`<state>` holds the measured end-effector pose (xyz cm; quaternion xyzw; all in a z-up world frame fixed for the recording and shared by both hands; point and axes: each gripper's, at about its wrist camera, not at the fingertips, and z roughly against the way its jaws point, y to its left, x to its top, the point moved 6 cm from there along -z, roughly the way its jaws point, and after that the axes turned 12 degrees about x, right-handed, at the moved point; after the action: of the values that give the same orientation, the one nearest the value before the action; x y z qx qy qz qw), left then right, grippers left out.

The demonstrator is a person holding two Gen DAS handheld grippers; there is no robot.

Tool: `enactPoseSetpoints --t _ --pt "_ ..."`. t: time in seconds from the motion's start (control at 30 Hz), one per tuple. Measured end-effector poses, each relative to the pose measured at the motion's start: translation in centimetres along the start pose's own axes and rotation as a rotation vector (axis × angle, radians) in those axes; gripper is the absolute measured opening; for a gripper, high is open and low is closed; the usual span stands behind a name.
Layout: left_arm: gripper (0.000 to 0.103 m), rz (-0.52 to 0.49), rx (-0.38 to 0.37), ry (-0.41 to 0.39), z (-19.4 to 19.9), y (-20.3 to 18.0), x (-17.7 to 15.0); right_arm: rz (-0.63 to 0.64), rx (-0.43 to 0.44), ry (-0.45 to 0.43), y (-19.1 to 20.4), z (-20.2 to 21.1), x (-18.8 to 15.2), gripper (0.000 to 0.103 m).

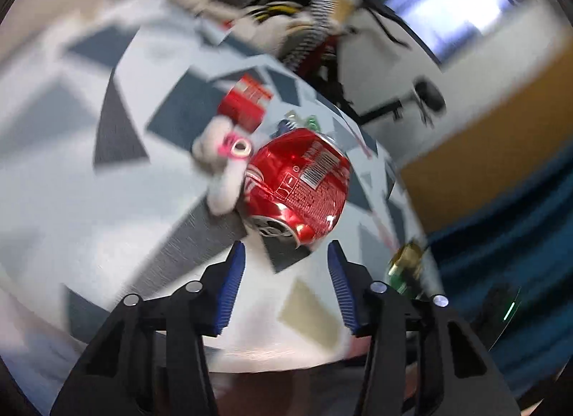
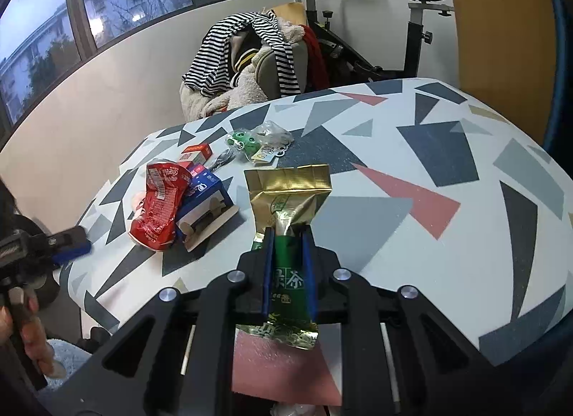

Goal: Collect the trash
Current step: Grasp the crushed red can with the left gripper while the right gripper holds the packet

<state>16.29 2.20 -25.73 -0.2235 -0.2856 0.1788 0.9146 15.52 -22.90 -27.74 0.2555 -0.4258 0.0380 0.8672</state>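
Note:
A crushed red soda can lies on the patterned table, just ahead of my open, empty left gripper. The can also shows in the right wrist view, leaning on a blue and white box. My right gripper is shut on a green and gold tea packet, held above the table. The left gripper shows at the left edge of the right wrist view. In the left wrist view the tea packet shows at the right.
A small red box, a green toy in a plastic bag and a red carton lie on the table. A chair piled with striped clothes and an exercise bike stand behind it.

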Motion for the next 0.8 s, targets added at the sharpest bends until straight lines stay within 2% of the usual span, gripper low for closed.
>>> enactPoseSetpoints --t 0.03,0.13,0.37,0.57,0.67,0.7,0.8 --pt "0.045 0.09 -0.018 0.019 -0.6 0.1 0.2 -0.005 0.001 0.001 -0.2 0.0 -0.1 0.018" --pt "0.045 0.221 -0.04 0.051 -1.8 -0.3 0.7 -0.011 0.004 0.002 -0.4 0.3 -0.4 0.018" --pt "0.045 0.361 0.01 0.056 -4.0 -0.3 1.7 -0.023 0.011 -0.017 -0.8 0.7 -0.5 0.018" --pt "0.043 0.442 0.048 0.089 -6.2 0.7 0.7 -0.033 0.017 -0.023 -1.2 1.2 -0.6 0.018" --pt "0.04 0.424 0.026 0.07 -6.6 0.7 0.5 -0.037 0.017 -0.023 -1.3 1.3 -0.6 0.018" --pt "0.032 0.398 0.015 0.054 -6.5 0.4 0.6 -0.038 0.018 -0.022 -1.3 1.3 -0.6 0.018" --pt "0.031 0.318 -0.012 0.023 -5.6 -0.5 0.6 -0.036 0.02 -0.028 -1.2 1.8 -0.5 0.018"
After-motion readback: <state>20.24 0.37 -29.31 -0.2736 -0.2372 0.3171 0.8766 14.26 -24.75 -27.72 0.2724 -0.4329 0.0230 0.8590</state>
